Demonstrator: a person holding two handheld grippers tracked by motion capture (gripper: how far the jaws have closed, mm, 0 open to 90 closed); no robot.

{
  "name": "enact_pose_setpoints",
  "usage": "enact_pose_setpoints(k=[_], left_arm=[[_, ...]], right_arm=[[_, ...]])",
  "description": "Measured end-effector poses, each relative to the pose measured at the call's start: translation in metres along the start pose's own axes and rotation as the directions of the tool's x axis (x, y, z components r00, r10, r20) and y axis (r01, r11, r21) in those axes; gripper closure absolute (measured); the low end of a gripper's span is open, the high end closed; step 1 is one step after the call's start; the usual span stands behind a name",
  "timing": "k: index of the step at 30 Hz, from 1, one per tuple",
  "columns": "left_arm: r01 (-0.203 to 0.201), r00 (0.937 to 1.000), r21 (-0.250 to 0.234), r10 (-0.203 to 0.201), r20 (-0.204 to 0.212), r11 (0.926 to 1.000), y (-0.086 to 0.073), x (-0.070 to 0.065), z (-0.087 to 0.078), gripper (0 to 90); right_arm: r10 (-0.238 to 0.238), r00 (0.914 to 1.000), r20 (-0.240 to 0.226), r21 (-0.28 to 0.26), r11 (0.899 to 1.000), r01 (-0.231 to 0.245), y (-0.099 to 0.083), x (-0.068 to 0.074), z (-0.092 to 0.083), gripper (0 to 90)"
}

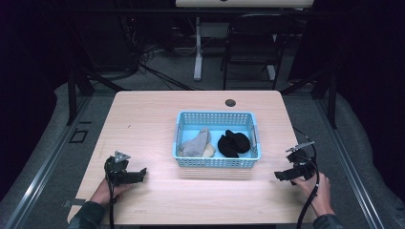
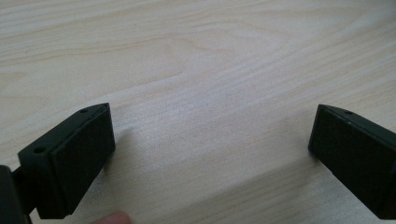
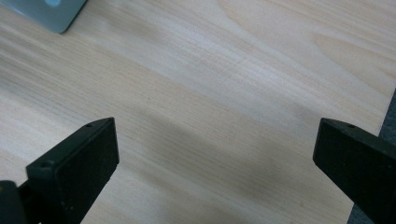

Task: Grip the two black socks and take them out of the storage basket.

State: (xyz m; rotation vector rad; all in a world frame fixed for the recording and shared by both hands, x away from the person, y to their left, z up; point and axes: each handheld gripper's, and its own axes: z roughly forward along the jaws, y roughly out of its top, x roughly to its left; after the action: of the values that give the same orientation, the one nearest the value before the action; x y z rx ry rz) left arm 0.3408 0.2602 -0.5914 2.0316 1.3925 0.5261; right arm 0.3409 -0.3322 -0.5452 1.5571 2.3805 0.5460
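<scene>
Left gripper point(image 1: 138, 174): resting low at the near left of the wooden table point(image 1: 143, 119), held by the person's left hand point(image 1: 107, 191), its nose pointing right toward the basket. In the left gripper view its jaws stand wide apart, nothing between them, bare wood grain beneath; a fingertip point(image 2: 112, 217) shows at the bottom edge.

Ahead and to the right of this gripper, well apart from it, stands the light blue perforated basket point(image 1: 217, 162). Inside lie a grey sock point(image 1: 196, 143) on the side nearer the left gripper, with a pale cream piece point(image 1: 208, 151) just beside it, and a bundled black sock point(image 1: 234, 142) on the side nearer the right gripper. No laundry lies on the table outside the basket.

Right gripper point(image 1: 278, 176): held by the right hand point(image 1: 320, 191) near the table's right front, its nose pointing left toward the basket, cable trailing down past the wrist. In the right gripper view its jaws are likewise spread and empty; a basket corner point(image 3: 56, 14) shows well ahead.

Assessment: the socks appear already collected in the basket, or not yet drawn out; either way both tools are released and idle, symmetric, clear of the goods.
</scene>
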Motion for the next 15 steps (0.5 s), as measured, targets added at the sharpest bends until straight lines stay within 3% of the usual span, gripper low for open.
enact_pose_setpoints(k=[6, 15], left_arm=[[0.0, 1.0, 0.0, 0.0, 0.0, 1.0, 0.0, 0.0, 0.0, 0.4], [0.0, 1.0, 0.0, 0.0, 0.0, 1.0, 0.0, 0.0, 0.0, 0.4]], right_arm=[[-0.003, 0.9999, -0.012, -0.01, 1.0, 0.003, 0.004, 0.003, -0.006, 0.0], [-0.005, 1.0, -0.004, -0.055, 0.998, 0.005, 0.014, 0.004, -0.028, 0.5]])
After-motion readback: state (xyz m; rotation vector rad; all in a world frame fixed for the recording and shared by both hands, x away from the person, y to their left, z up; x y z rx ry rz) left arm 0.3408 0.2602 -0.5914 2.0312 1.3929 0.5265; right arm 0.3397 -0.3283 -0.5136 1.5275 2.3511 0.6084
